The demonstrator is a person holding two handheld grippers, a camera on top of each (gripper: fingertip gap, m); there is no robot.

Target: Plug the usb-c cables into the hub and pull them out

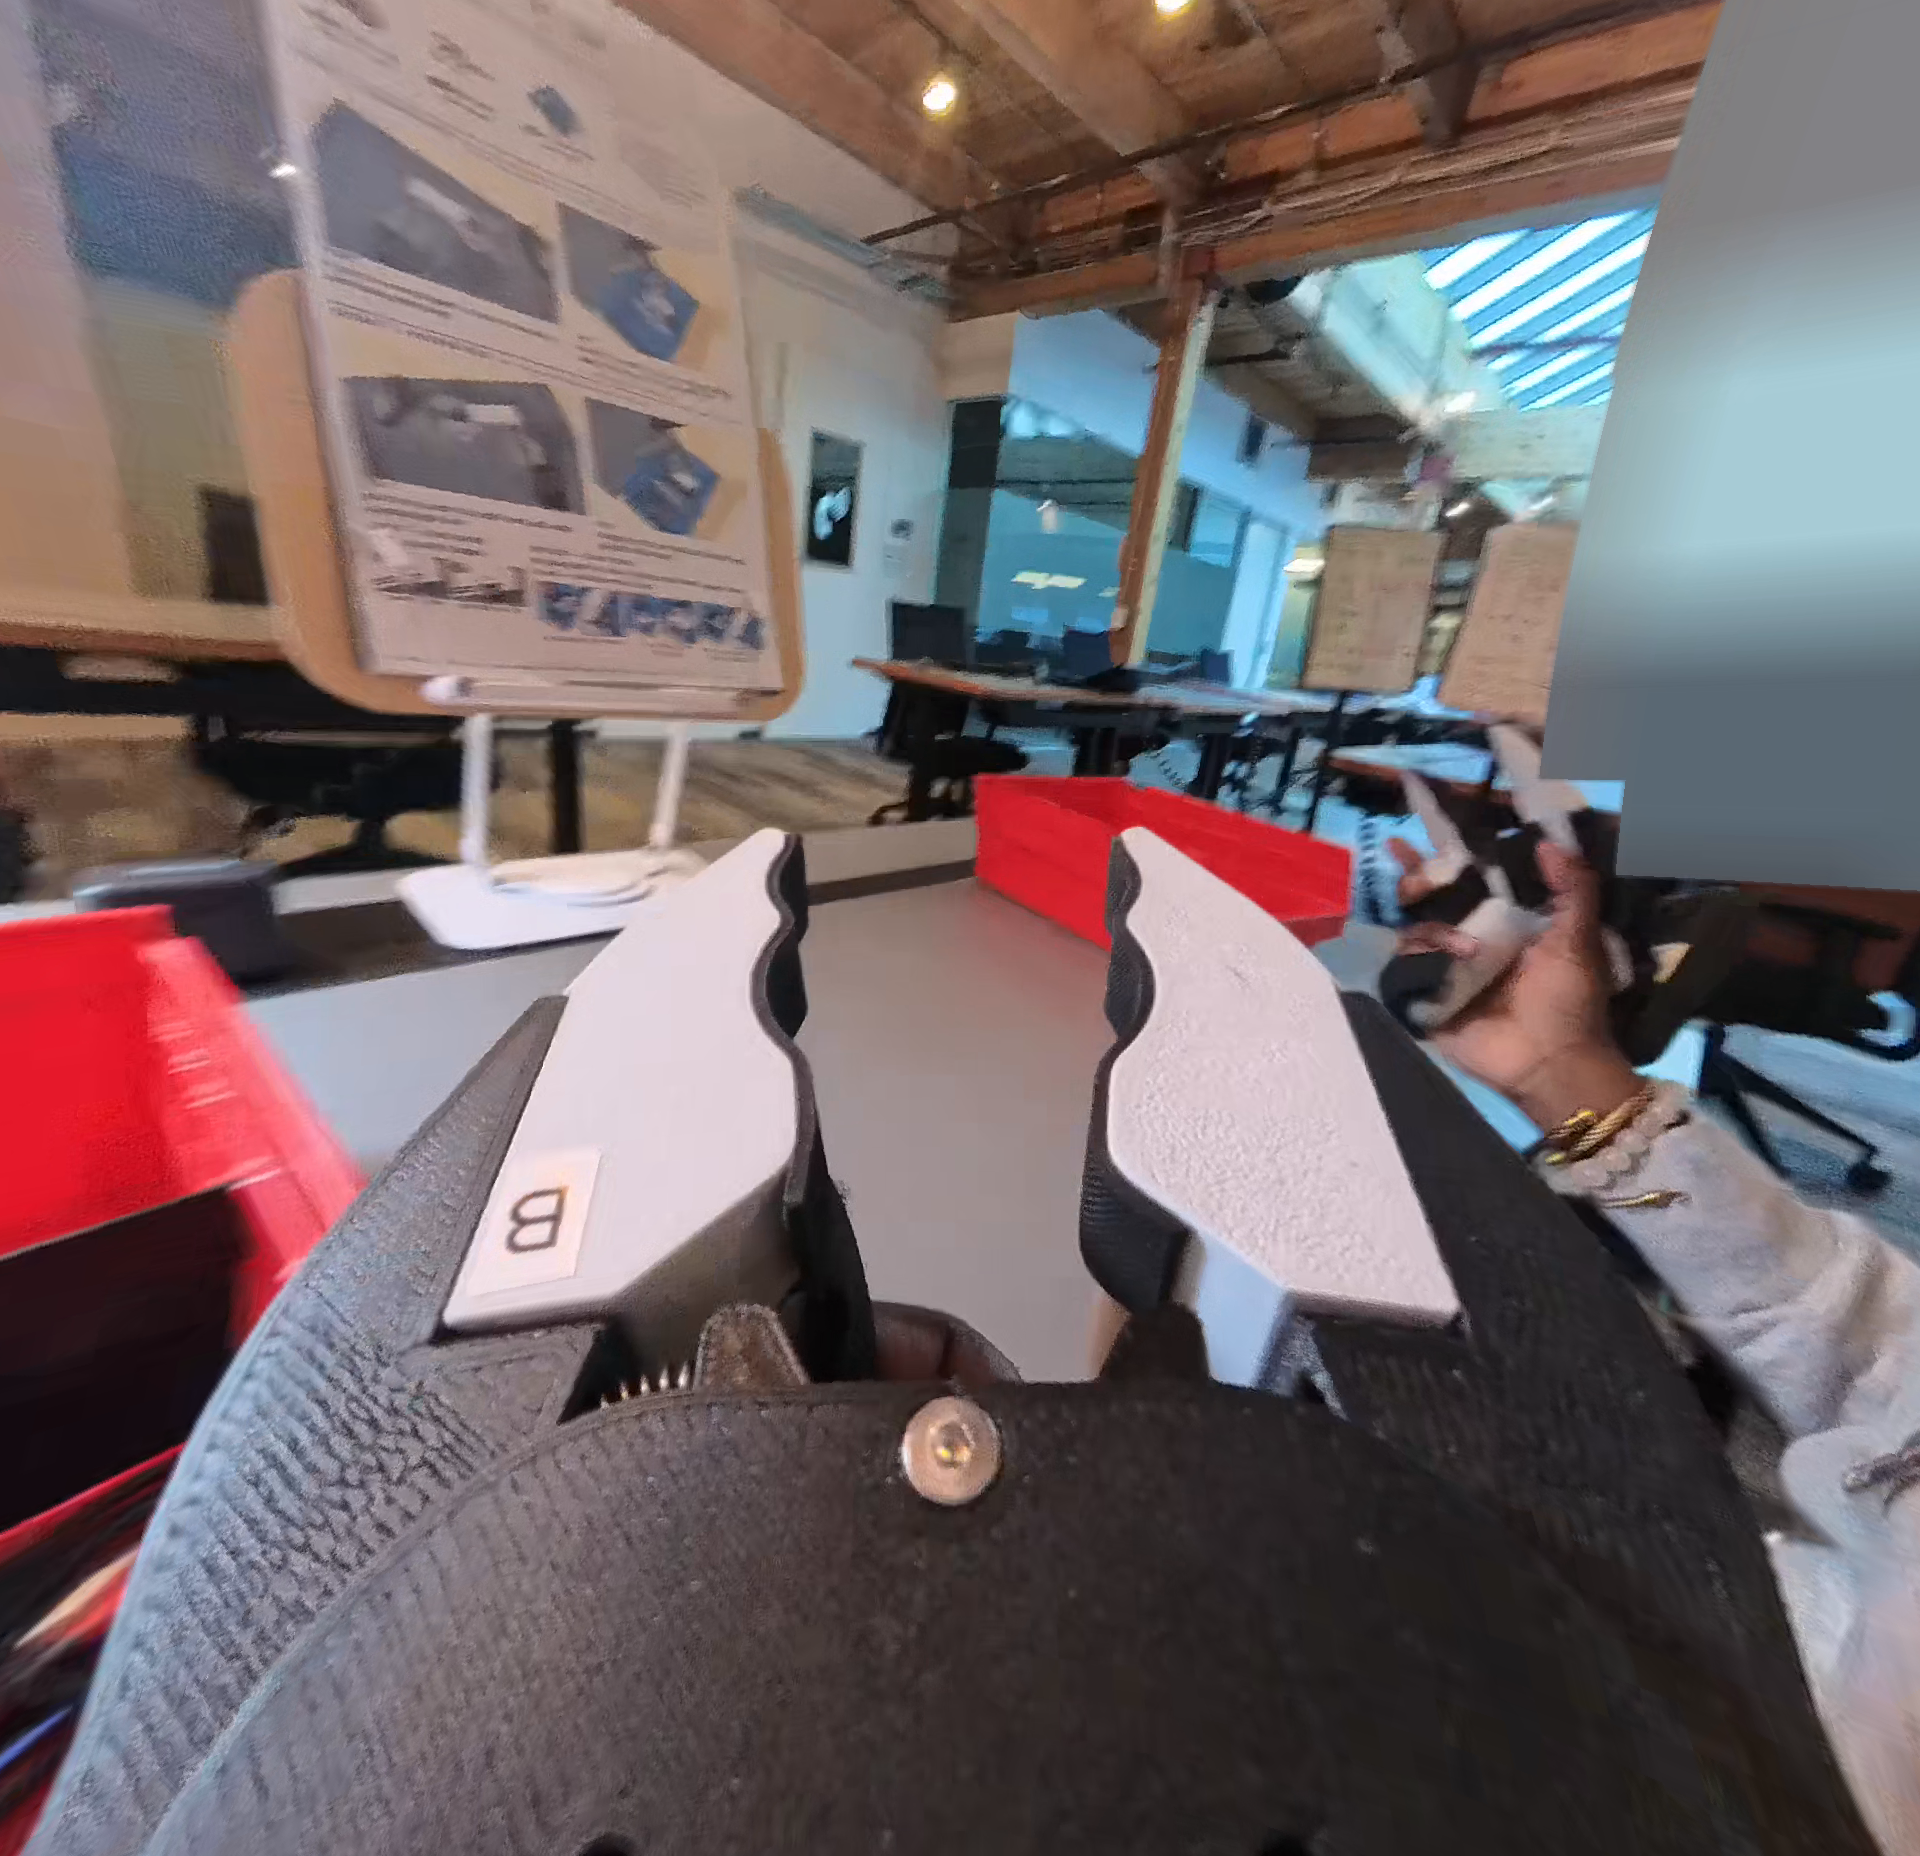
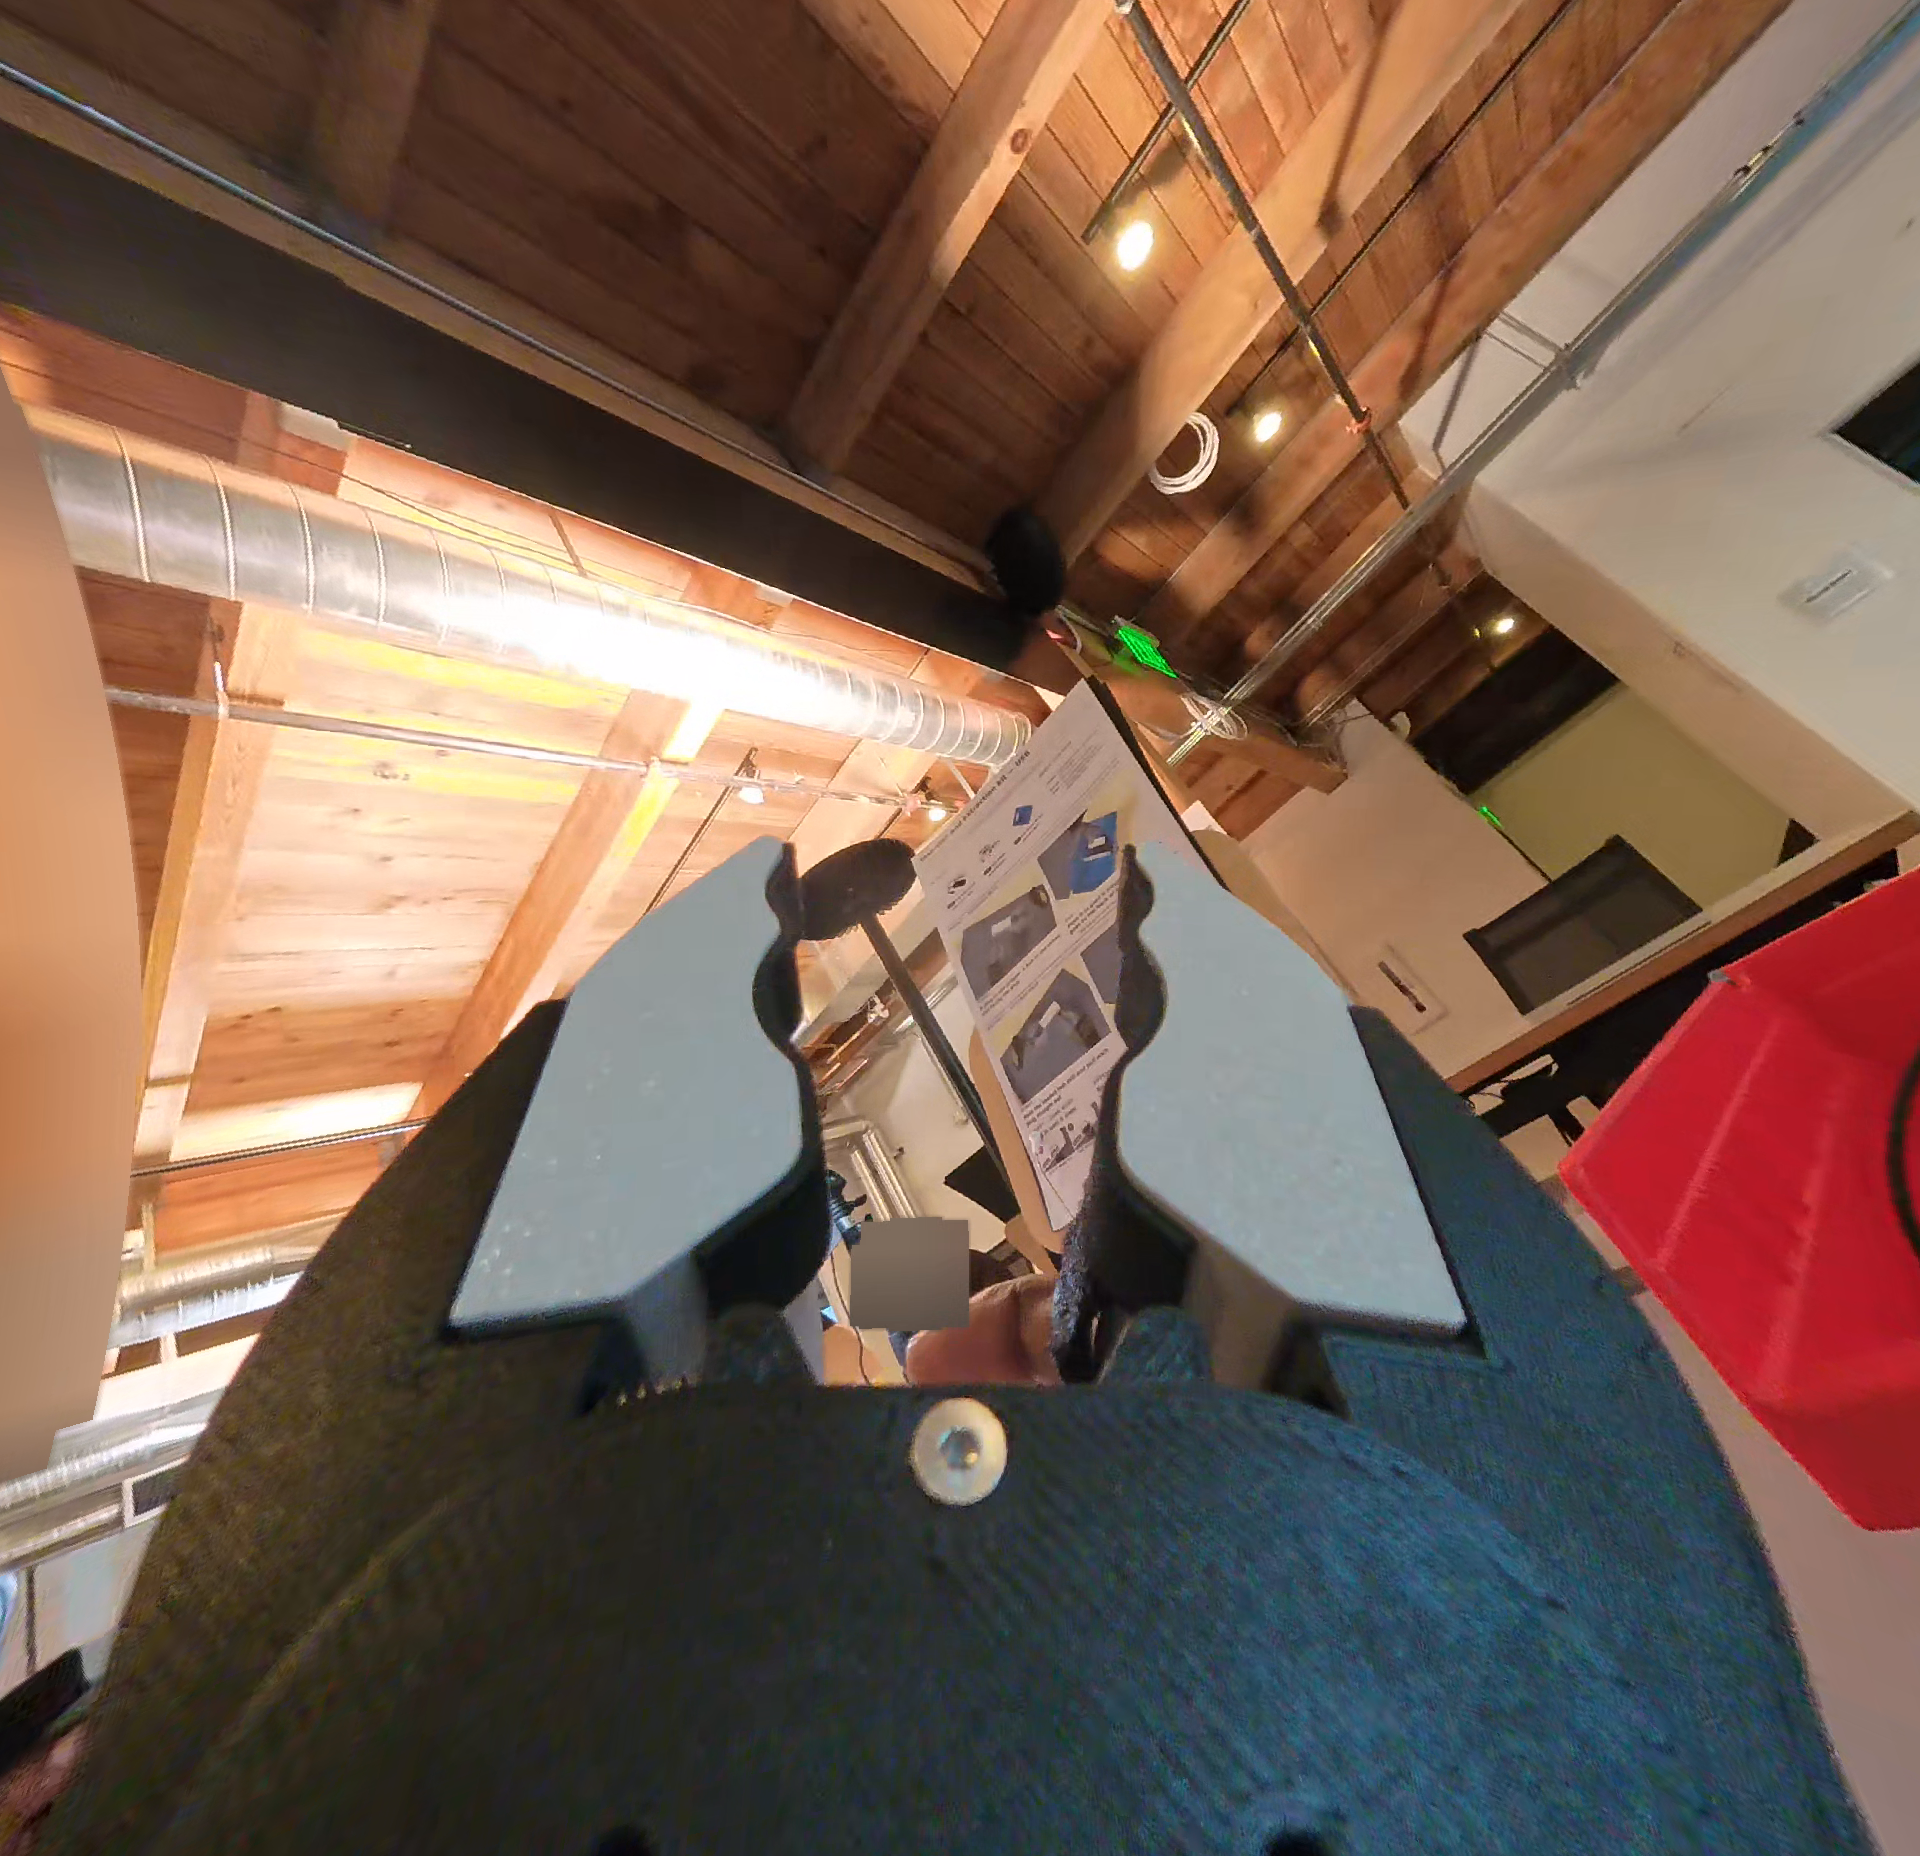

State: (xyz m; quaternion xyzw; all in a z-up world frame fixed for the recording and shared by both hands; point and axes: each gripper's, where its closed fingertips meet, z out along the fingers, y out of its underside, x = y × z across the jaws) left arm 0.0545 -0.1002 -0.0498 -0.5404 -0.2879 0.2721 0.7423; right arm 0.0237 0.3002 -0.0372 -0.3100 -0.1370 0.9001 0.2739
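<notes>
No hub and no usb-c cable shows in either view. My left gripper [image 1: 956,861] is open and empty, held level above the grey table [image 1: 935,1079]. My right gripper [image 2: 961,871] is open and empty and points up toward the wooden ceiling. The right gripper also shows in the left wrist view [image 1: 1496,840], held up in a hand at the right, away from the table.
A red tray [image 1: 1143,850] stands at the far side of the table. A red bin [image 1: 125,1079] is close on the left; a red bin also shows in the right wrist view [image 2: 1766,1183]. An instruction board [image 1: 540,404] on a white stand stands behind the table. Spacing between my two grippers at the tips: around 40 cm.
</notes>
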